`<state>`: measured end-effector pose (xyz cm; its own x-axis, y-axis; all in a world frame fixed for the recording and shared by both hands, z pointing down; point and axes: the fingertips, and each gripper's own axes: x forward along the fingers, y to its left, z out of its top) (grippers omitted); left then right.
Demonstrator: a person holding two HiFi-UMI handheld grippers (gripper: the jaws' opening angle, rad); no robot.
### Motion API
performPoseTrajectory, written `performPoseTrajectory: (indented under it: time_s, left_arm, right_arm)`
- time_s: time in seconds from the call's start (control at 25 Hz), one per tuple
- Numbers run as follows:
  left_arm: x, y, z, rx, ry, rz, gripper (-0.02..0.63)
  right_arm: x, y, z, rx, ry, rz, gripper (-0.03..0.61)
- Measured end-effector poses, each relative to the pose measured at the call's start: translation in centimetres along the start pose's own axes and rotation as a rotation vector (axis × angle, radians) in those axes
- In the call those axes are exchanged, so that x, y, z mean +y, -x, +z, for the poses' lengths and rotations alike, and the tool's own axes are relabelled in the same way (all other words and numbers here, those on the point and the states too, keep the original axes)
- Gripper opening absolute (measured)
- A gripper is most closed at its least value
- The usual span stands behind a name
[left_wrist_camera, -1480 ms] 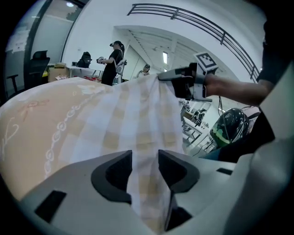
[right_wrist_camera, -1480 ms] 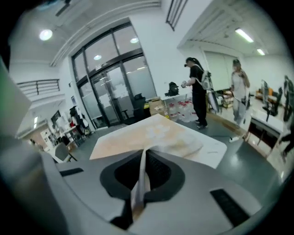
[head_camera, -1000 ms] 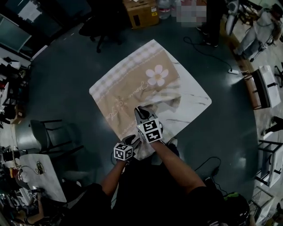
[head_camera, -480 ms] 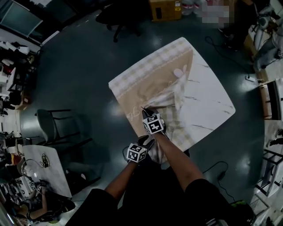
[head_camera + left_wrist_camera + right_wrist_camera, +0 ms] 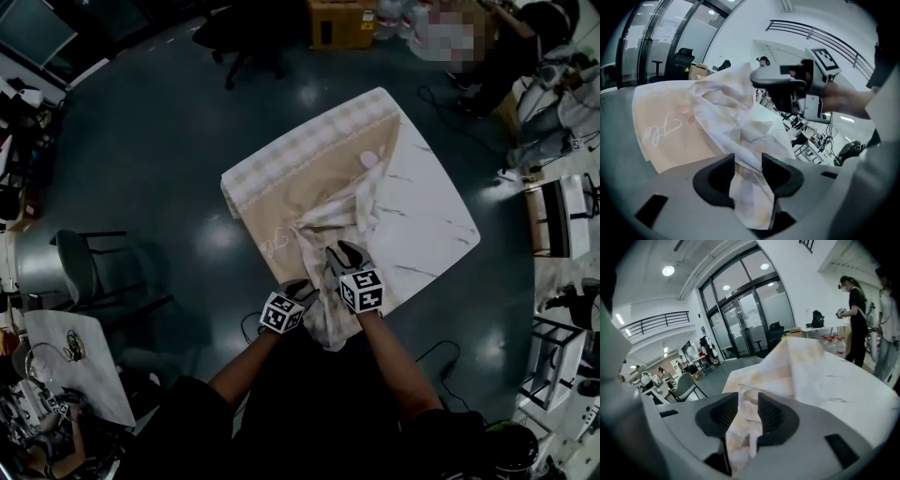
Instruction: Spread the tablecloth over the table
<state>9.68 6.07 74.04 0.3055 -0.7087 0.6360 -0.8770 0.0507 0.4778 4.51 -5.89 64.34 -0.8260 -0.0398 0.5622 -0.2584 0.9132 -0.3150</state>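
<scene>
The tablecloth [image 5: 300,197] covers one whole side of the table [image 5: 427,225] and its near corner, so those edges are out of sight. The cloth's flower print [image 5: 369,159] is folded under, with only a pink sliver showing, and the cursive lettering [image 5: 272,246] is too small to read. A cardboard box [image 5: 340,21] is cut off by the top edge of the head view. In the right gripper view a person [image 5: 889,324] is clipped by the right edge. The bottles [image 5: 833,345] behind the table are too small to tell apart.
</scene>
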Motion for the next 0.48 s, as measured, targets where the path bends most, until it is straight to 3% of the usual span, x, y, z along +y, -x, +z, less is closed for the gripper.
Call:
performPoseTrajectory:
  time_s: [0.12, 0.24, 0.48]
  left_arm:
    - [0.0, 0.2, 0.6, 0.011, -0.012, 0.002, 0.175]
    - [-0.1, 0.1, 1.1, 0.004, -0.019, 0.017, 0.175]
    - [0.3, -0.4, 1.4, -0.015, 0.005, 0.062, 0.175]
  right_arm:
    - [-6.1, 3.1, -2.8, 0.039, -0.069, -0.132, 0.132]
    - [-11.3, 3.1, -5.8, 0.123, -0.108, -0.204, 0.132]
    - [-15.2, 0.0, -8.2, 0.214, -0.12, -0.183, 0.14]
